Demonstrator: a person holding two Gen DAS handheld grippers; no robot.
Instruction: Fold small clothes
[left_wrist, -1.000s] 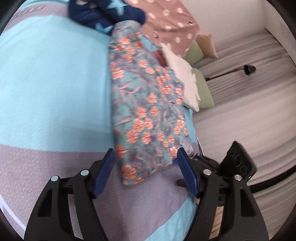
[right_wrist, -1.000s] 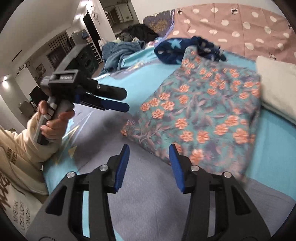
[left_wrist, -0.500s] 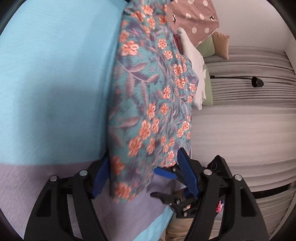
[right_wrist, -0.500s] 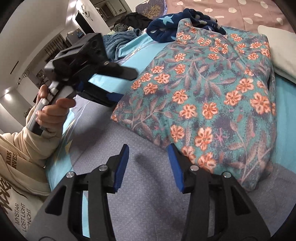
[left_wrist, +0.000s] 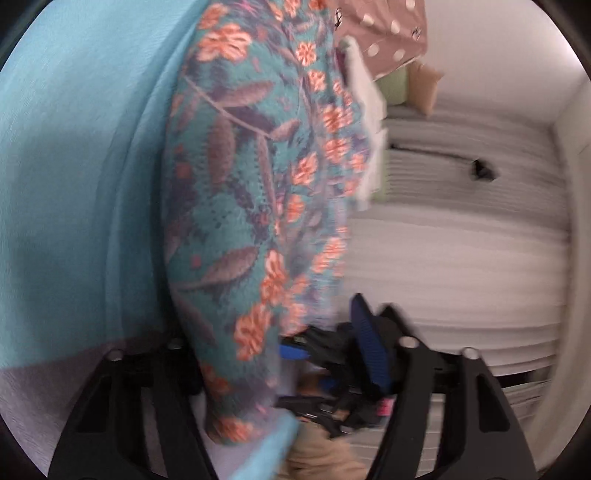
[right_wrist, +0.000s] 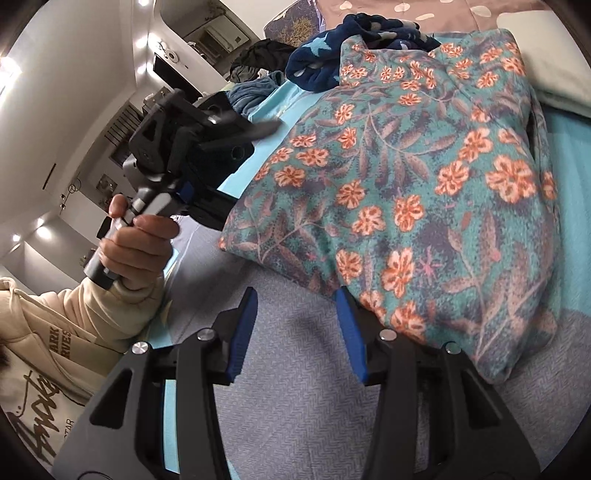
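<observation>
Bed (right_wrist: 280, 387): garment (right_wrist: 424, 177) (floral) touches right gripper (right_wrist: 299, 332).

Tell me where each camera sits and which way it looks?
Left wrist: on the left hand-held gripper, looking along the floral garment toward the bed's edge; only its fingers show.
Right wrist: on the right hand-held gripper, facing the garment's near edge; the person's left hand and cream sleeve show.
Shared: the floral garment, blue bedspread, both grippers.
</observation>
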